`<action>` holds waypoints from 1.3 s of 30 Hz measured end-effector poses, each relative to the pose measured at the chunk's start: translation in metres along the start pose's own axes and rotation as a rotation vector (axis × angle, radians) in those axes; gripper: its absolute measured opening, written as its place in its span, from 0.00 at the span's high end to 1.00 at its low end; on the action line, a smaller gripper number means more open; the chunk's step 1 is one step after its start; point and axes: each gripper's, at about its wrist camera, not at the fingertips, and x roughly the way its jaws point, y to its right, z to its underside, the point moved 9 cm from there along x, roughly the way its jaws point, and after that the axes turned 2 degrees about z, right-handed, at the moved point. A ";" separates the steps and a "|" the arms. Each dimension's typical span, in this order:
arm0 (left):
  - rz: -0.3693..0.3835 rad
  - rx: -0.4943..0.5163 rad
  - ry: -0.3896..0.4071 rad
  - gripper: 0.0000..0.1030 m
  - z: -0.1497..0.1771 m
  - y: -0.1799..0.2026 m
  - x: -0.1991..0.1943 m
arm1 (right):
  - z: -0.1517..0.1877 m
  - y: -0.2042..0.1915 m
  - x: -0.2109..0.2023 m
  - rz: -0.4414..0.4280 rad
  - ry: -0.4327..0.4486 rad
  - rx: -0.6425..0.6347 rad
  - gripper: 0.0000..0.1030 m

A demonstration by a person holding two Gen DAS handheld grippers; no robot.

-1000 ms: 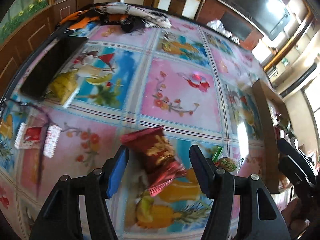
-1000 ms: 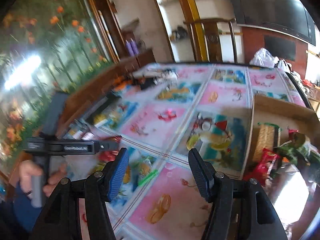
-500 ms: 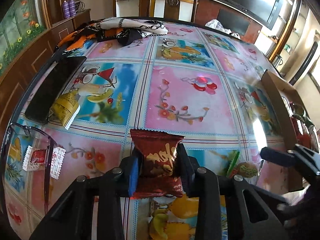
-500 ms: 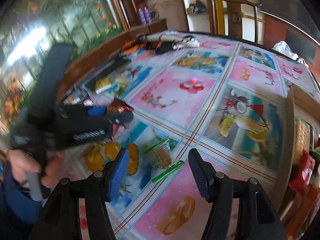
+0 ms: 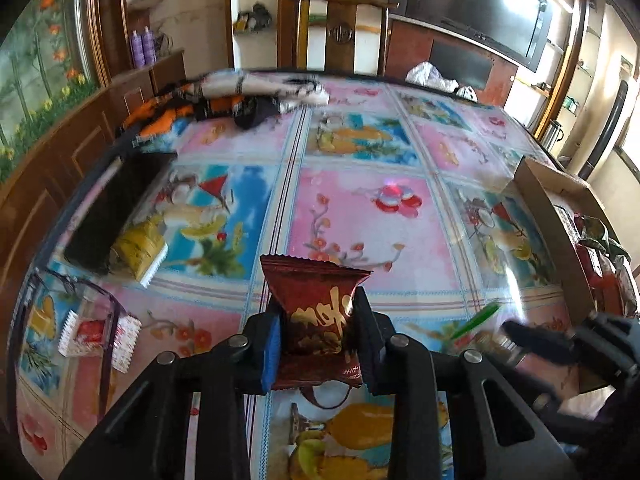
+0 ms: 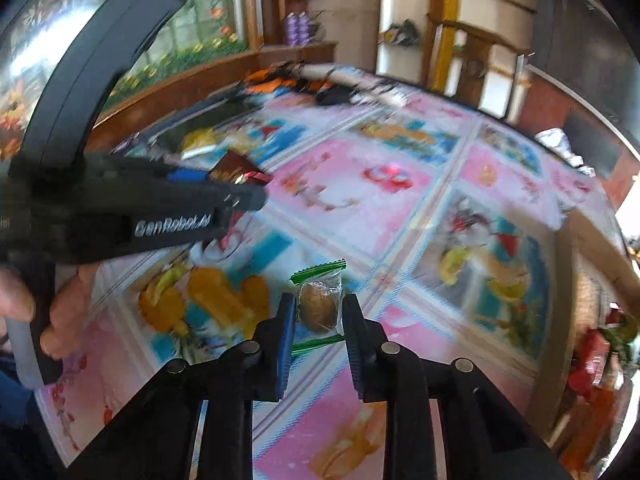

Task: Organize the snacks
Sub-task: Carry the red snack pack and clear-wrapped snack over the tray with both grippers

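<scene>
My left gripper point(image 5: 316, 320) is shut on a dark red snack packet point(image 5: 316, 304) with gold lettering, held upright just above the flowered tablecloth. From the right wrist view the same gripper point(image 6: 240, 192) and red packet point(image 6: 236, 168) show at the left, with a hand on the handle. My right gripper point(image 6: 318, 312) has its jaws closing, and the pads press a clear packet with green ends point(image 6: 318, 300) that holds a brown nut. The left wrist view catches that right gripper point(image 5: 508, 332) low at the right, by the green packet end point(image 5: 476, 318).
An open cardboard box point(image 5: 552, 232) with several snacks stands at the table's right edge. At the left lie a yellow packet point(image 5: 140, 248), a black flat device point(image 5: 116, 208) and a red-and-white sweet point(image 5: 96, 334). Crumpled cloth point(image 5: 248, 96) lies at the far edge, with a chair point(image 5: 340, 36) behind it.
My left gripper closed on the red packet and tipped it upright. My right gripper moved over to the green-ended packet and closed on it.
</scene>
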 end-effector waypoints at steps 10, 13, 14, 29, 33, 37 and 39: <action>-0.190 0.093 0.283 0.71 -0.026 0.003 -0.046 | -0.020 0.040 -0.028 0.044 0.123 0.154 0.75; -0.214 0.097 0.323 0.70 -0.030 0.003 -0.054 | -0.022 0.046 -0.032 0.047 0.137 0.179 0.75; -0.222 0.100 0.334 0.70 -0.031 0.002 -0.056 | -0.022 0.046 -0.033 0.046 0.140 0.182 0.75; -0.283 0.109 0.402 0.70 -0.034 0.000 -0.069 | -0.024 0.048 -0.039 0.067 0.170 0.178 0.75; -0.299 0.115 0.424 0.70 -0.035 0.001 -0.073 | -0.025 0.048 -0.041 0.075 0.178 0.174 0.75; -0.292 0.113 0.416 0.70 -0.035 0.001 -0.073 | -0.026 0.049 -0.043 0.079 0.183 0.178 0.75; -0.286 0.111 0.414 0.70 -0.034 0.002 -0.072 | -0.026 0.049 -0.043 0.082 0.185 0.178 0.75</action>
